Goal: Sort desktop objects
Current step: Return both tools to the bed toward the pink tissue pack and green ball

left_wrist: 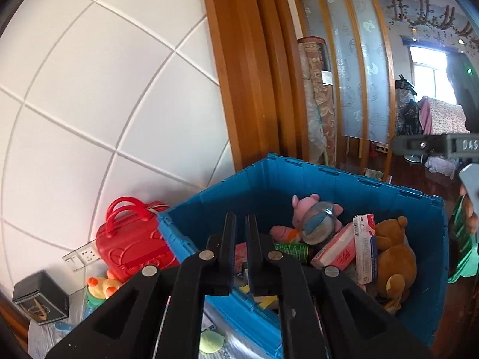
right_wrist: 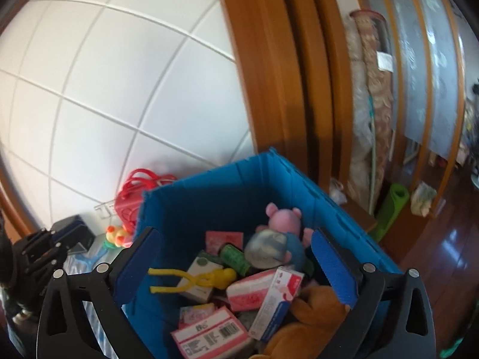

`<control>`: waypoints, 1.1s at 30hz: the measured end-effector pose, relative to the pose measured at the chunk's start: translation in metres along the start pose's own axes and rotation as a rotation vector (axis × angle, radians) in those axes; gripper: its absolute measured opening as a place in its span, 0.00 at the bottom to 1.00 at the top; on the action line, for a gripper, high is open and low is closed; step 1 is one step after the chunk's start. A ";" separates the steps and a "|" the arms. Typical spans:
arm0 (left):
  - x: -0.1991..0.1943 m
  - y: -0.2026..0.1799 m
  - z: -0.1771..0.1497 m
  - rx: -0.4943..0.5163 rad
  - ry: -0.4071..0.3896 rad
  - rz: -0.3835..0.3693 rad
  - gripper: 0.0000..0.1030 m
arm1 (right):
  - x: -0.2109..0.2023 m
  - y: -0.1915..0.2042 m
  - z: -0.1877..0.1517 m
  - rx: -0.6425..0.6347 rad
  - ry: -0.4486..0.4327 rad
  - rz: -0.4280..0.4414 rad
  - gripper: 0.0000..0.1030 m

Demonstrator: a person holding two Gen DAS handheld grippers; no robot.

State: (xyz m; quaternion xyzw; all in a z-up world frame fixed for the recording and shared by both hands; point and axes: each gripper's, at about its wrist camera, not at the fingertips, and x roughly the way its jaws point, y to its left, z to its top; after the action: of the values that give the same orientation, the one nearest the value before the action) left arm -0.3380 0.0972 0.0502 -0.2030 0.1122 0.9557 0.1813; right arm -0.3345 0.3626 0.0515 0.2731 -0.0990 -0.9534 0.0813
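A blue crate (left_wrist: 329, 170) (right_wrist: 209, 176) holds a pink pig plush (left_wrist: 302, 212) (right_wrist: 283, 218), a brown bear plush (left_wrist: 392, 257) (right_wrist: 314, 314), pink-and-white boxes (left_wrist: 338, 246) (right_wrist: 251, 293), a green can (right_wrist: 235, 257) and a yellow plastic clamp toy (right_wrist: 194, 279). My left gripper (left_wrist: 241, 224) is shut with nothing between its black fingers, above the crate's near wall. My right gripper (right_wrist: 236, 234) is wide open over the crate, its blue pads (right_wrist: 140, 266) apart on either side of the pile and touching nothing.
Left of the crate, on the table by the white tiled wall, are a red toy suitcase (left_wrist: 128, 248) (right_wrist: 131, 200), a duck toy (left_wrist: 101, 287) (right_wrist: 118, 234) and a black box (left_wrist: 39, 299). A wooden door frame (left_wrist: 239, 74), rolled carpets (left_wrist: 314, 89) and a green mat roll (right_wrist: 392, 206) stand behind.
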 end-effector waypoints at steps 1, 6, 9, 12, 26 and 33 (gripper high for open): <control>-0.005 0.004 -0.004 -0.007 -0.003 0.010 0.06 | -0.003 0.002 0.000 0.014 -0.002 0.043 1.00; -0.039 0.026 -0.030 -0.021 -0.014 0.099 0.06 | -0.018 0.019 -0.018 0.070 -0.051 0.168 1.00; -0.062 0.046 -0.052 -0.032 -0.016 0.146 0.06 | -0.032 0.039 -0.035 0.072 -0.099 0.226 1.00; -0.084 0.066 -0.076 -0.027 -0.015 0.198 0.06 | -0.042 0.070 -0.053 0.047 -0.131 0.294 1.00; -0.160 0.201 -0.178 -0.084 0.043 0.292 0.07 | 0.014 0.252 -0.117 -0.110 0.039 0.380 1.00; -0.150 0.255 -0.212 -0.117 0.078 0.286 0.07 | 0.109 0.275 -0.174 -0.080 0.190 0.318 1.00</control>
State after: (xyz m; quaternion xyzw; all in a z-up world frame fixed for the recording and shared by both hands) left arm -0.2361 -0.2406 -0.0384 -0.2320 0.0912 0.9681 0.0269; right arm -0.3044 0.0483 -0.0841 0.3395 -0.0948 -0.9016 0.2508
